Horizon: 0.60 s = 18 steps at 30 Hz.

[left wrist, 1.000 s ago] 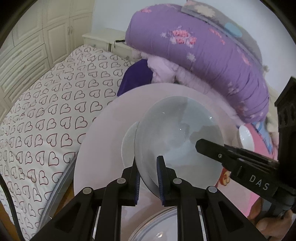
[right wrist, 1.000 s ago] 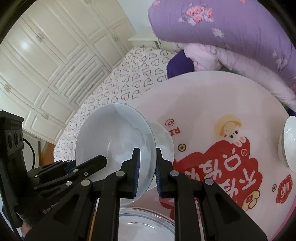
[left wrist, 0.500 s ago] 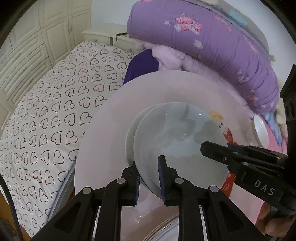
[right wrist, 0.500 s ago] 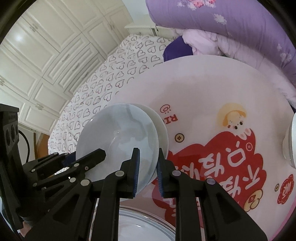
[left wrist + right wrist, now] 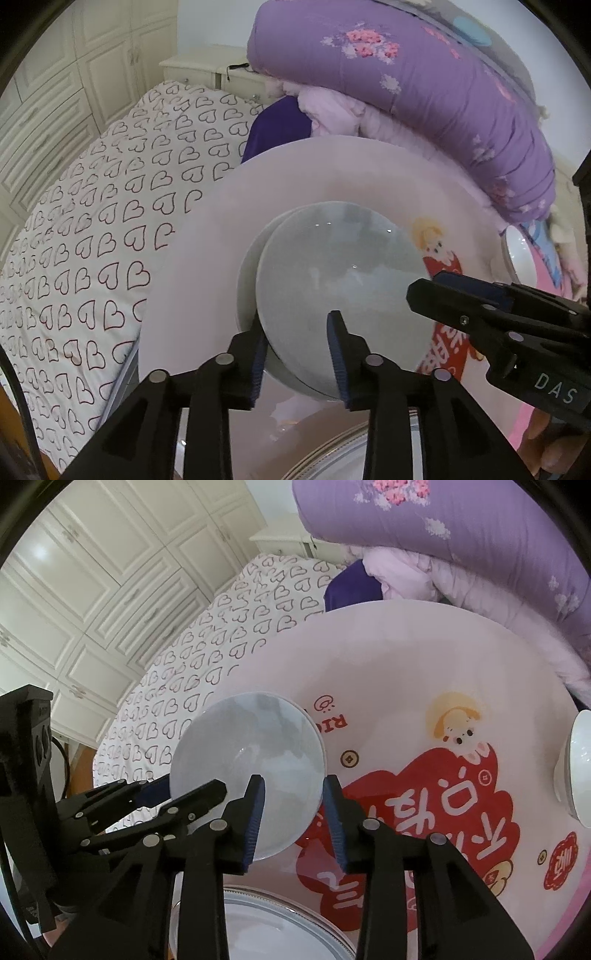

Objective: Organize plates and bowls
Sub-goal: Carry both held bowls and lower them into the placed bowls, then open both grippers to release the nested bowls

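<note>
Mostly hidden lower bowl [image 5: 248, 280], top bowl [image 5: 332, 280], rimmed plate [image 5: 280, 928] cropped.

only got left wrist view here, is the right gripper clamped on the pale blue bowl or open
Observer: Open. The right gripper has its blue pads apart, either side of the pale blue bowl's near rim.
Operator: what's the silver arc at my bottom edge
Observer: A white silver-rimmed plate on the table, under the right gripper.
Operator: white thing far right, plate or bowl
Observer: A deep white bowl, upright, side wall showing, apart from the blue one.
</note>
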### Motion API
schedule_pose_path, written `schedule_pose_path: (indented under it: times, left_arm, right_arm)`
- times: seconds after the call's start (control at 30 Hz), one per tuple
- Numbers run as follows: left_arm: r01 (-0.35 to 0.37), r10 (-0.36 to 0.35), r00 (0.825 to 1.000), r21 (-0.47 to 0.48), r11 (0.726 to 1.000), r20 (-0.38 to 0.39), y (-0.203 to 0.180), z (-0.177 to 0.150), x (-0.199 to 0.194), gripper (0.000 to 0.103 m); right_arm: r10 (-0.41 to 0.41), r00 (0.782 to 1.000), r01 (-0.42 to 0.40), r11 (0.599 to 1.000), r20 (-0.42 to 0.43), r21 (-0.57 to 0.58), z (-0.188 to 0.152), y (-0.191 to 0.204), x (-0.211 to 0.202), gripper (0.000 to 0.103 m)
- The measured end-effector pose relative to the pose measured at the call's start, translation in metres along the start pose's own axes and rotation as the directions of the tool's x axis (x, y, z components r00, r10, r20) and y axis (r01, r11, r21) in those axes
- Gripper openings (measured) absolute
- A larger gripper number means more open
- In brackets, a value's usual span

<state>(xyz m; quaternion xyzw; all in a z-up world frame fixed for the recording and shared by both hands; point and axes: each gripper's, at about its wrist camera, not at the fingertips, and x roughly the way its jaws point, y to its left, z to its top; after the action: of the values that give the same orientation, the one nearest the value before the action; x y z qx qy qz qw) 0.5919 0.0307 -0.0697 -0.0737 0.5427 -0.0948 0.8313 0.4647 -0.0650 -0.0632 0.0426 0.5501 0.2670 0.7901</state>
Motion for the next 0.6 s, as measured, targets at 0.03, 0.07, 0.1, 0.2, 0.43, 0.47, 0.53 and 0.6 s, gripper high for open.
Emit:
schedule_pose_path:
  times: [0.03, 0.07, 0.1, 0.2, 0.43, 0.47, 0.53, 0.6]
  left_arm:
    - [0.009, -0.009, 1.0, -0.002, 1.0, -0.003, -0.001, 0.0, 0.0, 0.038]
    - [0.018, -0.018, 1.0, -0.003, 1.0, -0.003, -0.001, -0.001, -0.002, 0.041]
    - [0.033, -0.033, 0.999, -0.004, 0.999, -0.003, -0.001, 0.0, -0.002, 0.049]
    - [0.059, -0.059, 0.998, 0.003, 0.998, 0.012, -0.002, -0.003, -0.01, 0.075]
    - [0.024, -0.024, 0.994, 0.009, 1.0, 0.104, -0.001, -0.011, -0.036, 0.102]
    - [0.022, -0.022, 0.994, 0.003, 1.0, 0.109, 0.001, -0.012, -0.038, 0.102]
    - [0.019, -0.019, 0.993, -0.003, 1.0, 0.12, 0.004, -0.013, -0.043, 0.102]
    - [0.025, -0.024, 0.991, -0.009, 1.0, 0.129, 0.006, -0.016, -0.047, 0.102]
  right_arm:
    - [0.003, 1.0, -0.003, 1.0, 0.001, 0.003, 0.0, -0.001, -0.001, 0.035]
    - [0.003, 1.0, -0.003, 1.0, 0.004, 0.006, 0.0, -0.002, -0.002, 0.037]
    - [0.004, 1.0, -0.004, 1.0, 0.008, 0.009, 0.0, -0.003, -0.003, 0.045]
    - [0.017, 0.999, -0.018, 1.0, 0.031, 0.023, -0.001, -0.008, -0.007, 0.085]
    - [0.061, 0.991, -0.072, 0.993, 0.116, 0.098, -0.003, -0.026, -0.021, 0.103]
    - [0.071, 0.989, -0.086, 0.99, 0.127, 0.113, -0.004, -0.029, -0.023, 0.103]
    - [0.094, 0.985, -0.114, 0.985, 0.146, 0.129, -0.005, -0.034, -0.028, 0.103]
    - [0.108, 0.982, -0.128, 0.983, 0.155, 0.128, -0.006, -0.036, -0.033, 0.103]
